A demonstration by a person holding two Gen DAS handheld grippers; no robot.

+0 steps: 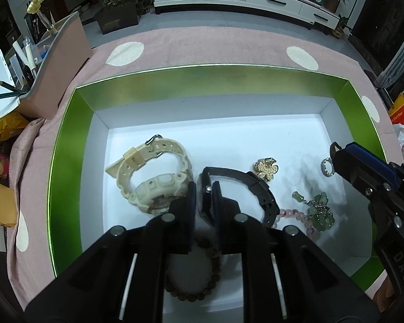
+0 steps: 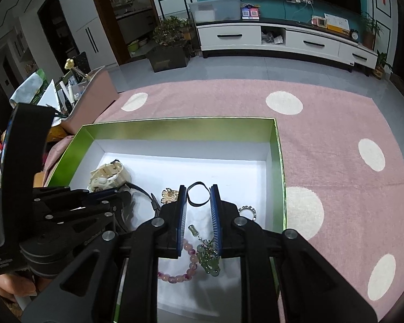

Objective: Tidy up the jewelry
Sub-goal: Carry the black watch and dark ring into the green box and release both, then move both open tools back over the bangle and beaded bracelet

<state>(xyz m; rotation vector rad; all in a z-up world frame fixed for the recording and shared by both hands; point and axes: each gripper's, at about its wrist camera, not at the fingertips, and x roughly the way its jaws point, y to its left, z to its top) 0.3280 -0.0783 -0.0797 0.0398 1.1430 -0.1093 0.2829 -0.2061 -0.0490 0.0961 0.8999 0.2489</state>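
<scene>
A green box (image 1: 67,123) with a white floor holds the jewelry. My left gripper (image 1: 204,188) is shut on the black watch (image 1: 258,188), next to a cream watch (image 1: 153,172). A gold flower brooch (image 1: 266,171), a silver ring (image 1: 327,167), a green jade charm (image 1: 319,211), a pink bead bracelet (image 1: 296,212) and a brown bead bracelet (image 1: 210,277) lie inside. My right gripper (image 2: 198,196) is open over the box (image 2: 278,156), above the jade charm (image 2: 208,258) and pink bracelet (image 2: 188,263). A black band (image 2: 198,194) shows between its fingertips; whether it is held I cannot tell.
The box sits on a pink cloth with white dots (image 2: 336,140). A pink bin of pens and papers (image 1: 59,62) stands at the left. Cluttered boxes (image 1: 0,161) lie by the left edge. A white TV cabinet (image 2: 282,40) is far behind.
</scene>
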